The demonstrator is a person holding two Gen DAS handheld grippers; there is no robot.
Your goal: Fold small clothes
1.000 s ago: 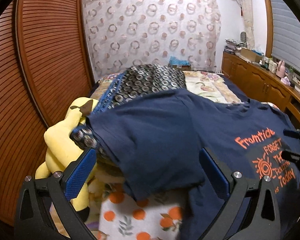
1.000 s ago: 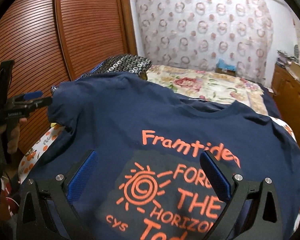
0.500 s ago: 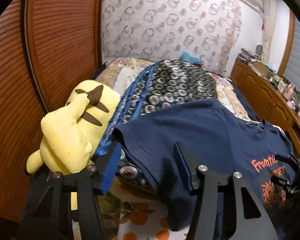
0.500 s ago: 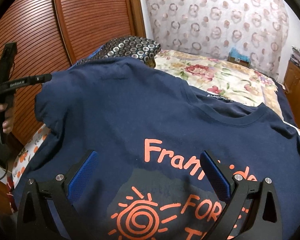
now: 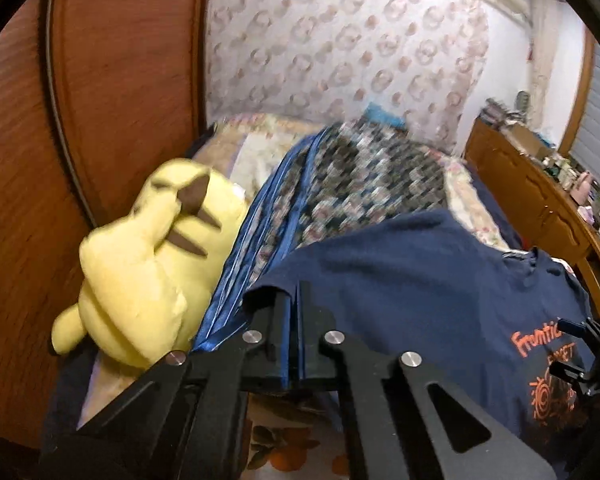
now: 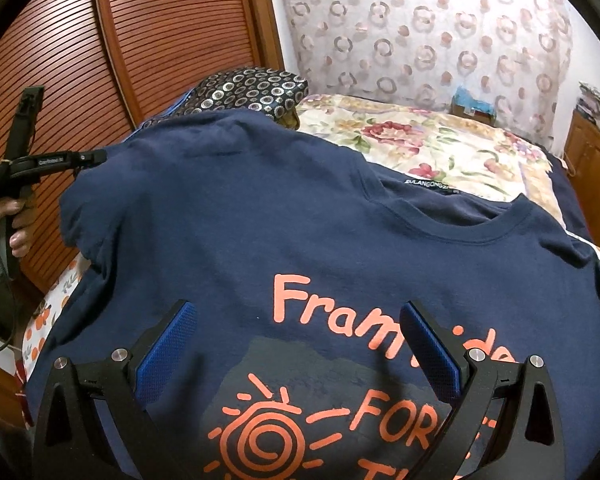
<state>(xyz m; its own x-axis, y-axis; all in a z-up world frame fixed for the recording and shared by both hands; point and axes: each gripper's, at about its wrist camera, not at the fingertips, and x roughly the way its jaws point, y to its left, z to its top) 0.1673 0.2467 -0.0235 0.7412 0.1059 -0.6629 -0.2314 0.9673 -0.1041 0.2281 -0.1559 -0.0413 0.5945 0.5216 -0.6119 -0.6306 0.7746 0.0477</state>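
Note:
A navy T-shirt (image 6: 260,216) with an orange print lies spread face up on the bed, collar toward the far side. My left gripper (image 5: 292,300) is closing tight on the hem of its left sleeve (image 5: 268,292), blue pads pressed together over the fabric. From the right wrist view the left gripper (image 6: 98,156) pinches the sleeve's tip at the shirt's left corner. My right gripper (image 6: 298,344) stands open just above the printed chest, nothing between its pads. It also shows at the edge of the left wrist view as the right gripper (image 5: 560,346).
A yellow plush toy (image 5: 140,272) lies left of the sleeve, against the slatted wooden wardrobe door (image 6: 160,40). A ring-patterned pillow (image 6: 248,88) sits behind the shirt. The floral bedspread (image 6: 440,148) stretches beyond, with a wooden dresser (image 5: 540,200) on the right.
My left gripper went from wide open around the sleeve to shut on its hem, shifting left toward the plush toy. The right gripper moved forward over the print and stayed open.

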